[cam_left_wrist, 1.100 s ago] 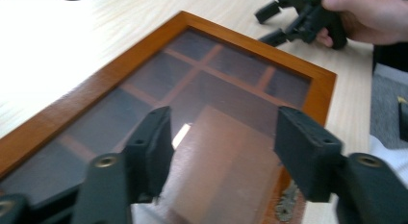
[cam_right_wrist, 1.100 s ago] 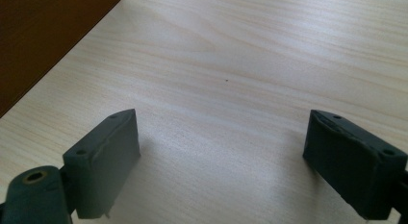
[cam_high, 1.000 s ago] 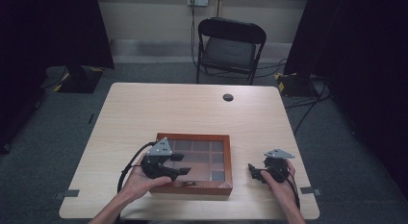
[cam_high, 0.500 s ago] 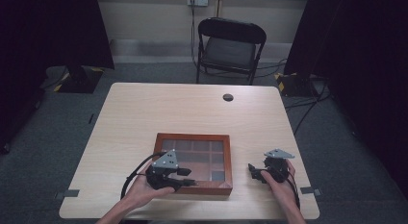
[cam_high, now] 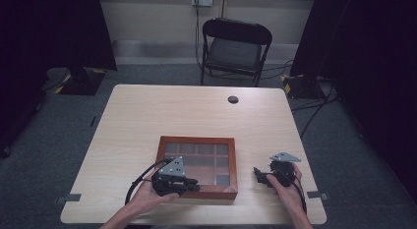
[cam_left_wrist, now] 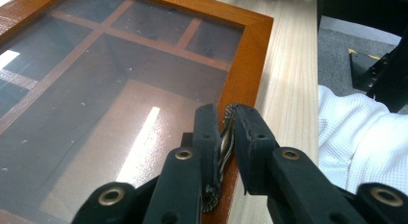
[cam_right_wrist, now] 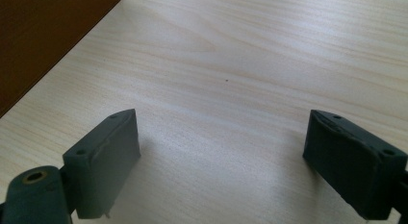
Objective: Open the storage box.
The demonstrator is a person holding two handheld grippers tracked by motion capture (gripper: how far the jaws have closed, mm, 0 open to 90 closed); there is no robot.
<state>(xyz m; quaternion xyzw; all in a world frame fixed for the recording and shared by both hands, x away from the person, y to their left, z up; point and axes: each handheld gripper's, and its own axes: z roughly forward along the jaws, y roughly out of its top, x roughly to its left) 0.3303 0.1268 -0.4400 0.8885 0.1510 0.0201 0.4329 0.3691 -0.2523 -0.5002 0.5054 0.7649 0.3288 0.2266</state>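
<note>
I see the table carrying the box near its front edge. At the box's front rim my left gripper has just closed, pinching the handle. Right of the box, my right gripper rests spread wide.

- One wooden glass-lidded box on one table.
- Two handheld grippers: left gripper, right gripper.
- One black chair behind.
- One metal handle.
</note>
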